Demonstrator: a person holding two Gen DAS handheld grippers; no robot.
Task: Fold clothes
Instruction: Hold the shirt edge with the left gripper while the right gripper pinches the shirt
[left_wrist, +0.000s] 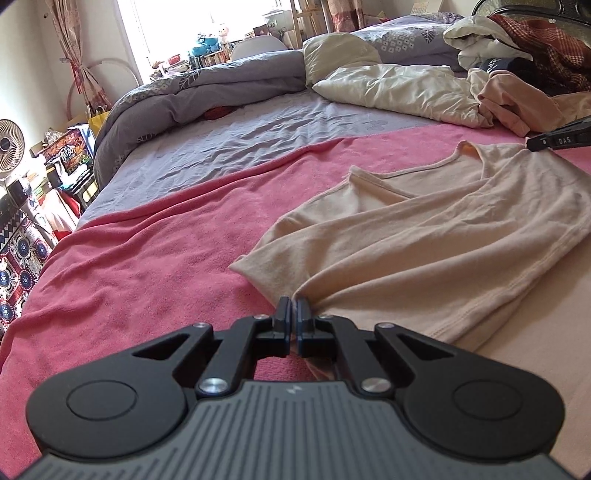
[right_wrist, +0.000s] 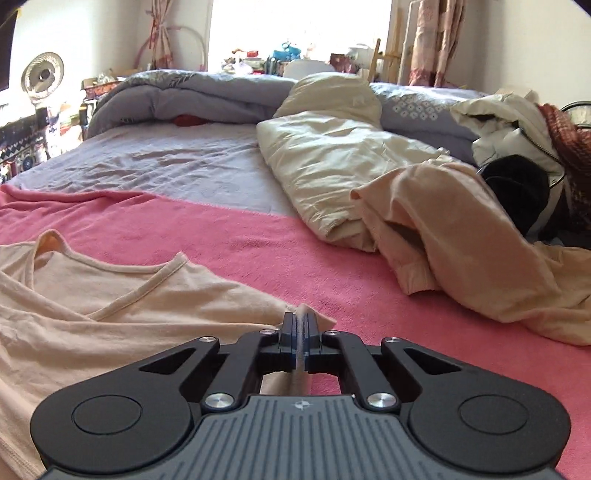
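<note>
A pale peach V-neck top (left_wrist: 424, 236) lies spread on the pink blanket (left_wrist: 147, 266). My left gripper (left_wrist: 293, 306) is shut on a bunched part of the top's near edge, low over the blanket. In the right wrist view the same top (right_wrist: 92, 314) lies at the left, and my right gripper (right_wrist: 300, 321) is shut on a fold of its edge, with cloth pinched between the pads. The tip of the right gripper (left_wrist: 546, 142) shows at the top's far corner in the left wrist view.
Another peach garment (right_wrist: 461, 240) lies crumpled at the right on the blanket. A cream duvet (right_wrist: 332, 166) and a grey quilt (left_wrist: 207, 92) lie beyond on the grey sheet. A pile of clothes (left_wrist: 517, 40) sits by the headboard. A fan (right_wrist: 42, 75) and clutter line the left side.
</note>
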